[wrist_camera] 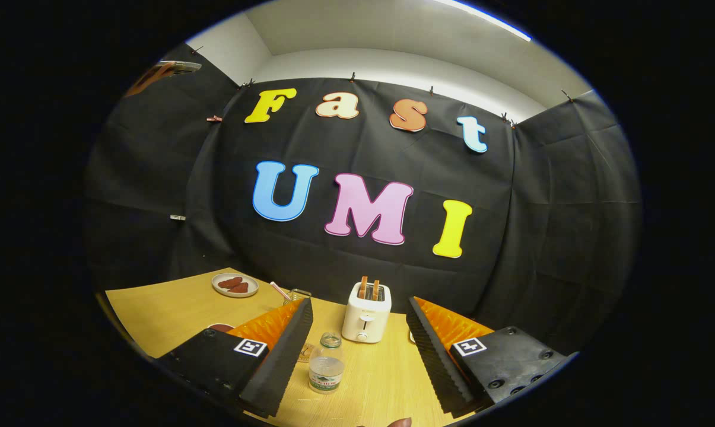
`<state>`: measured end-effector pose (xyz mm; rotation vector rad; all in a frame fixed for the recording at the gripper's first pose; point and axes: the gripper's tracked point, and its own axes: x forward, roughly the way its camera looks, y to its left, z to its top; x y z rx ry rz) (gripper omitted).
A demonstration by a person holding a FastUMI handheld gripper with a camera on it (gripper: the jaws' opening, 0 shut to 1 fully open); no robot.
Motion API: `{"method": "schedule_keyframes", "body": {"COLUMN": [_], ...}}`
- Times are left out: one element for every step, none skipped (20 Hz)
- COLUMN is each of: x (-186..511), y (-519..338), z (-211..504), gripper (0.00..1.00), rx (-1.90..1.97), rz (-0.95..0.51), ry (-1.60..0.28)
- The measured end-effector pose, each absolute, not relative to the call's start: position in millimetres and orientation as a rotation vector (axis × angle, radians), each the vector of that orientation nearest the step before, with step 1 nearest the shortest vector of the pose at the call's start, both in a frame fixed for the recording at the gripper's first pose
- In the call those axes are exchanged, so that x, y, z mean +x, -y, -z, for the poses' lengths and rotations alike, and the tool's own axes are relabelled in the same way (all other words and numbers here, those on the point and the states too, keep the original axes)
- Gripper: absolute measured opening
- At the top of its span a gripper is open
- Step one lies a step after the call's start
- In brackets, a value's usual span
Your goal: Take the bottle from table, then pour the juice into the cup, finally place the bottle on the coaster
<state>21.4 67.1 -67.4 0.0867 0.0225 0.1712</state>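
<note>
1. The bottle [326, 365] stands upright on the worktop [173, 308], between the fingers of the tongs [357, 356] but nearer the left one, and touches neither.
2. Task progress: the first step is judged not yet done. Gripping, pouring and placing on the coaster all remain.
3. The bottle is small, clear plastic, with a green-and-white label around its lower part. Its neck looks uncapped. The liquid level cannot be determined.
4. The tongs are spread wide apart and hold nothing.
5. A glass cup with a straw [295, 295] stands beyond the left finger, partly hidden by it.
6. A white toaster [366, 312] with two slices in it stands beyond the bottle.
7. A plate [235, 284] carrying brown pieces sits well apart, near the worktop's far left.
</note>
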Motion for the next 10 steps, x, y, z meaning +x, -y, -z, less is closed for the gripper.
{"method": "schedule_keyframes", "body": {"x": [24.3, 26.9, 29.1, 31.3, 33.4, 35.1, 37.6, 39.6, 42.0, 45.0], "y": [-71.6, -75.4, -78.4, -82.2, -85.1, -87.4, -89.2, -91.6, -93.5, -95.2], "z": [75.5, 83.7, 92.4, 101.7, 111.1, 119.1, 128.4, 139.4, 148.2, 157.2], "gripper": [0.97, 0.97, 0.97, 0.97, 0.97, 0.97, 0.98, 0.97, 0.97, 0.98], "rx": [0.09, 0.095, 0.103, 0.113, 0.122, 0.131, 0.136, 0.142, 0.147, 0.155], "rz": [-0.18, -0.187, -0.192, -0.198, -0.201, -0.204, -0.204, -0.208, -0.21, -0.211], "ry": [-0.027, -0.031, -0.038, -0.045, -0.051, -0.054, -0.062, -0.071, -0.077, -0.082]}}
